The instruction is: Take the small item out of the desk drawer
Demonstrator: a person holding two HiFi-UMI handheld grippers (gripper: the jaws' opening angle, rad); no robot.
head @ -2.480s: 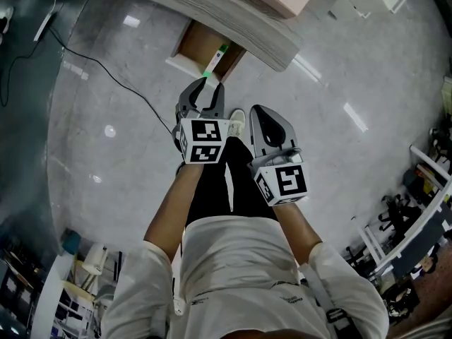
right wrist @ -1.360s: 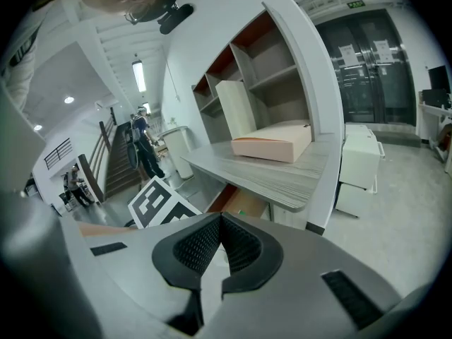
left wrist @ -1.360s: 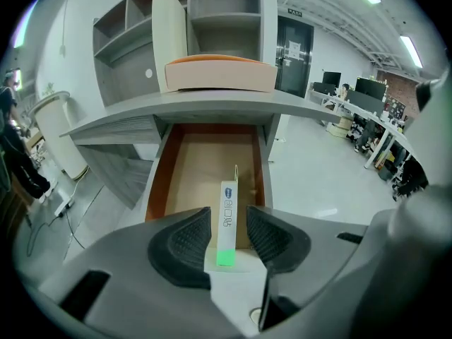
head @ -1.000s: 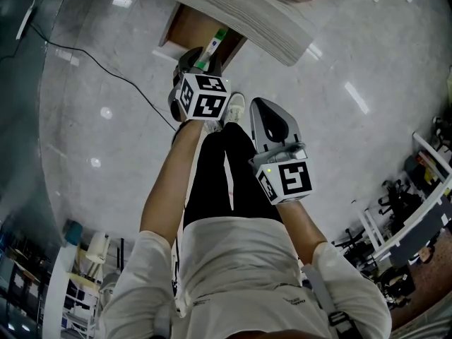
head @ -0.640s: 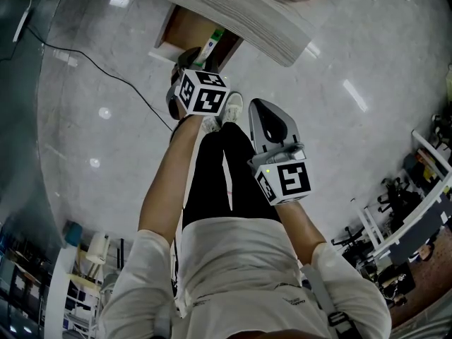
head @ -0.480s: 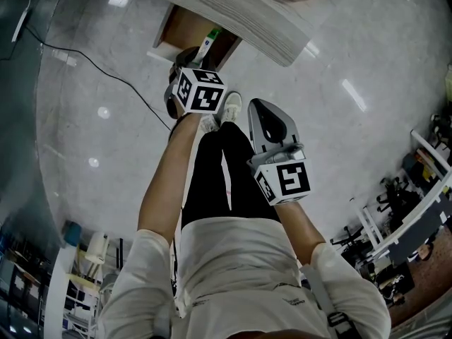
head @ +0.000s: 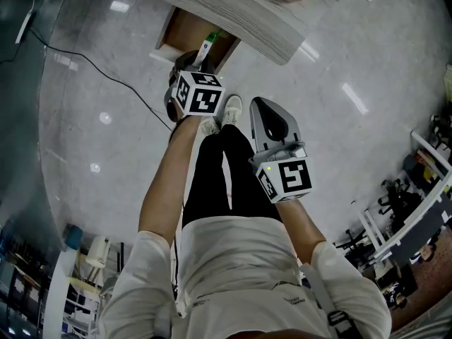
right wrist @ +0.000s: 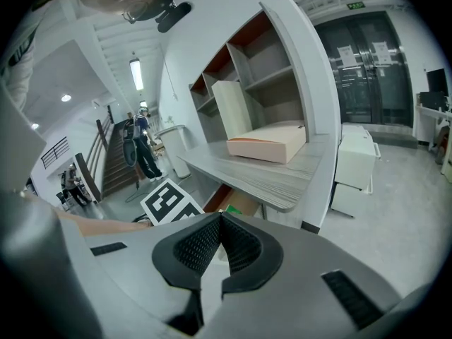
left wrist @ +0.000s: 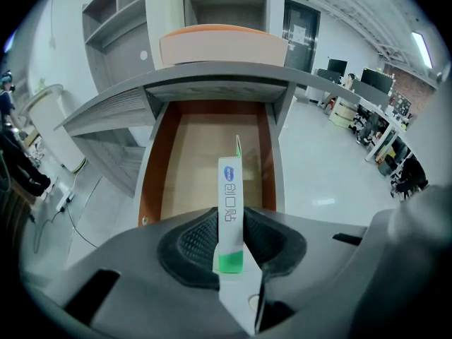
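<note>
A slim white box with a green end [left wrist: 230, 210] stands upright between the pads of my left gripper [left wrist: 232, 242]. Its jaws have just been closing, and the pads now press on the box's sides. Behind it lies the open wooden drawer [left wrist: 200, 143] under the grey desk top [left wrist: 212, 80]. From the head view, the left gripper [head: 192, 66] reaches over the drawer [head: 185, 34] with the box [head: 205, 48] sticking up from it. My right gripper [head: 268, 115] hangs apart over the floor, beside the person's legs. In its own view the right gripper [right wrist: 220, 221] is shut, with nothing between its pads.
A flat pink box [left wrist: 222, 44] lies on the desk top, with open shelves [right wrist: 261, 62] above it. A black cable [head: 106, 73] trails across the shiny floor left of the drawer. The person's white shoe [head: 232, 108] stands just below the drawer front.
The left gripper has reached up from beside the legs to the drawer. The box has shifted a little left and now stands more upright there. The right gripper has stayed in place.
</note>
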